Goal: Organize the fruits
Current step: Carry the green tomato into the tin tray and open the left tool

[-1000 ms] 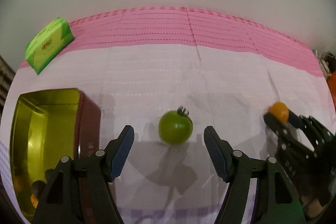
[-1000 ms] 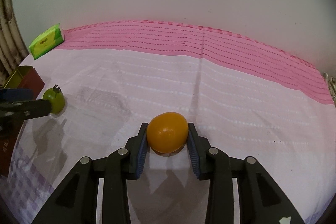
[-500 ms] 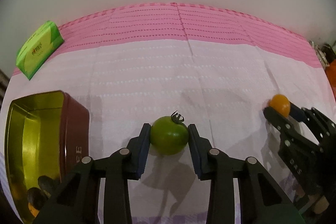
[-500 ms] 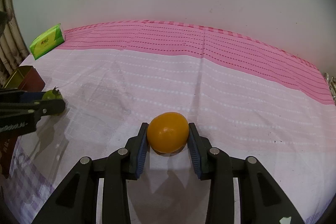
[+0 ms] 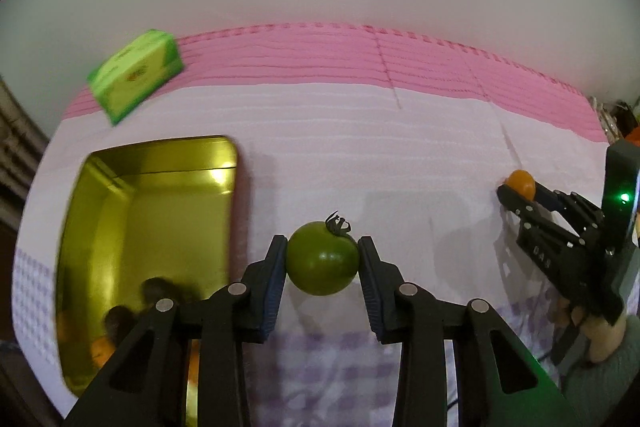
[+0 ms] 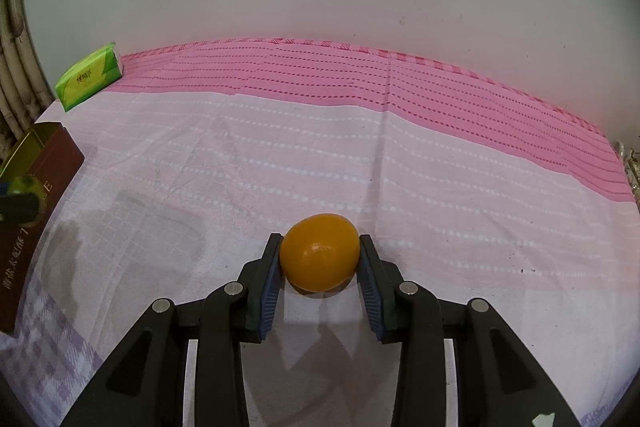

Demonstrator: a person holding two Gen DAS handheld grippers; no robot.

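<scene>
My left gripper (image 5: 322, 261) is shut on a green tomato (image 5: 322, 259) with a dark stem and holds it above the cloth, just right of an open gold-lined tin (image 5: 120, 167). Orange fruit lies blurred in the tin's near corner (image 5: 100, 351). My right gripper (image 6: 319, 255) is shut on an orange fruit (image 6: 319, 251) low over the cloth. It also shows at the right of the left wrist view (image 5: 516, 193), holding the orange fruit (image 5: 520, 183). The left gripper and green tomato (image 6: 22, 187) show blurred at the left edge of the right wrist view.
A pink and white cloth (image 6: 360, 155) covers the table up to a white wall. A green tissue pack (image 5: 136, 73) lies at the back left, also in the right wrist view (image 6: 88, 77). The tin's dark red side (image 6: 36, 211) faces the right gripper.
My left gripper closed on the green tomato, lifted it and swung left toward the tin. My right gripper has stayed shut on the orange fruit, almost still.
</scene>
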